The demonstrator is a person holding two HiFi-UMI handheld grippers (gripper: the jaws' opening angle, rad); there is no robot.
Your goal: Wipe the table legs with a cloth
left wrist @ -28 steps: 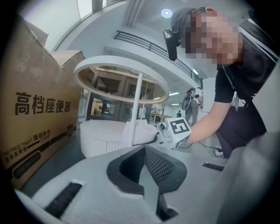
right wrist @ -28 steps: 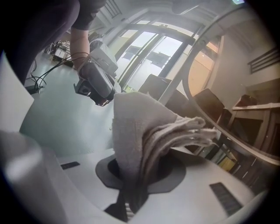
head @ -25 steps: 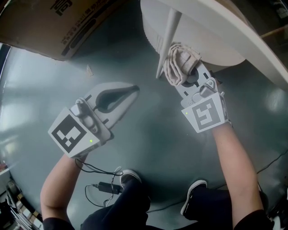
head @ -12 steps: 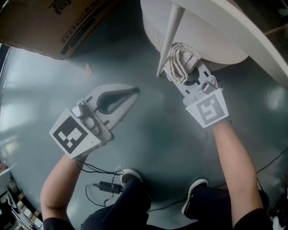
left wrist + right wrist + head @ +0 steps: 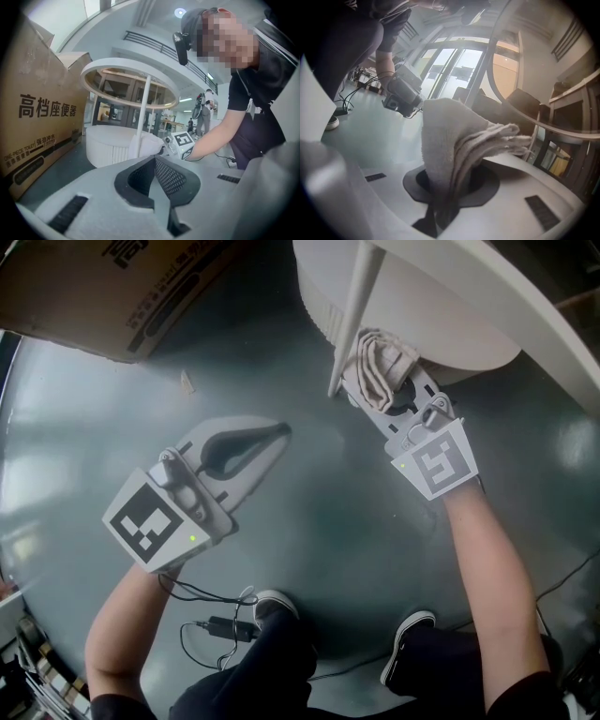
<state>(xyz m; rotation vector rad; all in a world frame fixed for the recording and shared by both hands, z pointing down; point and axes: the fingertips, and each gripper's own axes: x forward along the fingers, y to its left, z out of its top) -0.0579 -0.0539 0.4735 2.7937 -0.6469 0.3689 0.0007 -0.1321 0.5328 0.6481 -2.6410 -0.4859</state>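
Holding: the right gripper (image 5: 373, 381) has its jaws closed on one bunched beige cloth (image 5: 380, 362), which sticks out past the jaw tips.
Cloth position: low on the slim white table leg (image 5: 352, 310), on its right side in the head view, close against it; actual contact cannot be told.
Left gripper (image 5: 269, 434): jaws drawn together with nothing between them, hovering over the grey floor (image 5: 309, 521), well apart from the leg and the cloth.
Counts: one cloth, two grippers, one table leg in the head view.
Table: one round white table (image 5: 506, 310), with a ribbed round white base (image 5: 323, 306) behind the leg.
Other things: one cardboard box (image 5: 103, 287) at upper left; two dark shoes (image 5: 272, 607) (image 5: 407, 660) at the bottom.
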